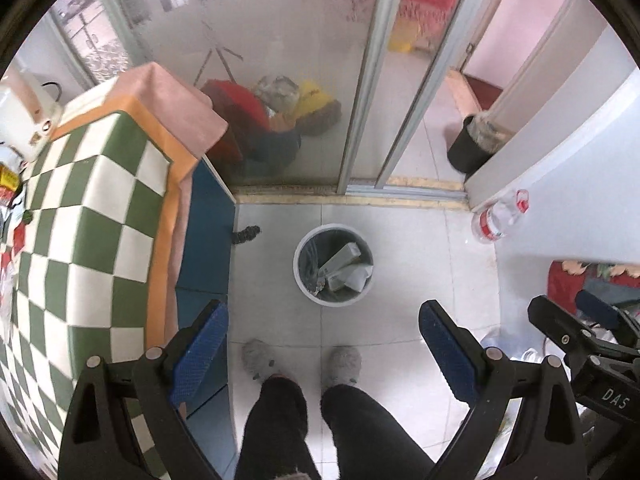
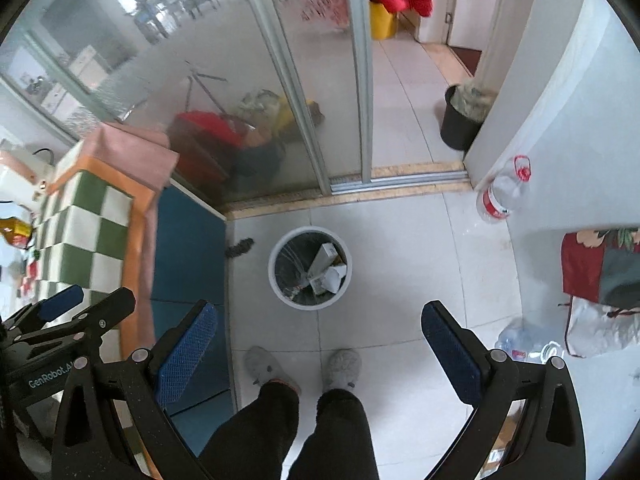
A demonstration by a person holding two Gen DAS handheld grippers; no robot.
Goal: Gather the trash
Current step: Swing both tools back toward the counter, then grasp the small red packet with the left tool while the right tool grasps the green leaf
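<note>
A round white trash bin [image 1: 306, 285] [image 2: 276, 286] stands on the tiled floor below both grippers, with cartons and crumpled paper inside. My left gripper [image 1: 323, 312] hangs open and empty high over the floor, its blue pads [image 1: 200, 352] wide apart. My right gripper [image 2: 320, 312] is open and empty too, at much the same height. Each gripper shows at the edge of the other's view. Wrappers and small litter [image 1: 8, 184] lie on the checked table at the far left. An empty clear bottle with a red cap [image 1: 500, 216] [image 2: 504, 192] leans by the wall.
A green-and-white checked tablecloth [image 1: 88, 216] covers a table [image 2: 88, 216] on the left. A person's legs and grey slippers [image 1: 260, 360] stand under the grippers. A glass sliding door [image 1: 280, 60] lies ahead, with a black pot [image 1: 468, 148] past it. Bags and a large bottle [image 2: 524, 340] sit at the right.
</note>
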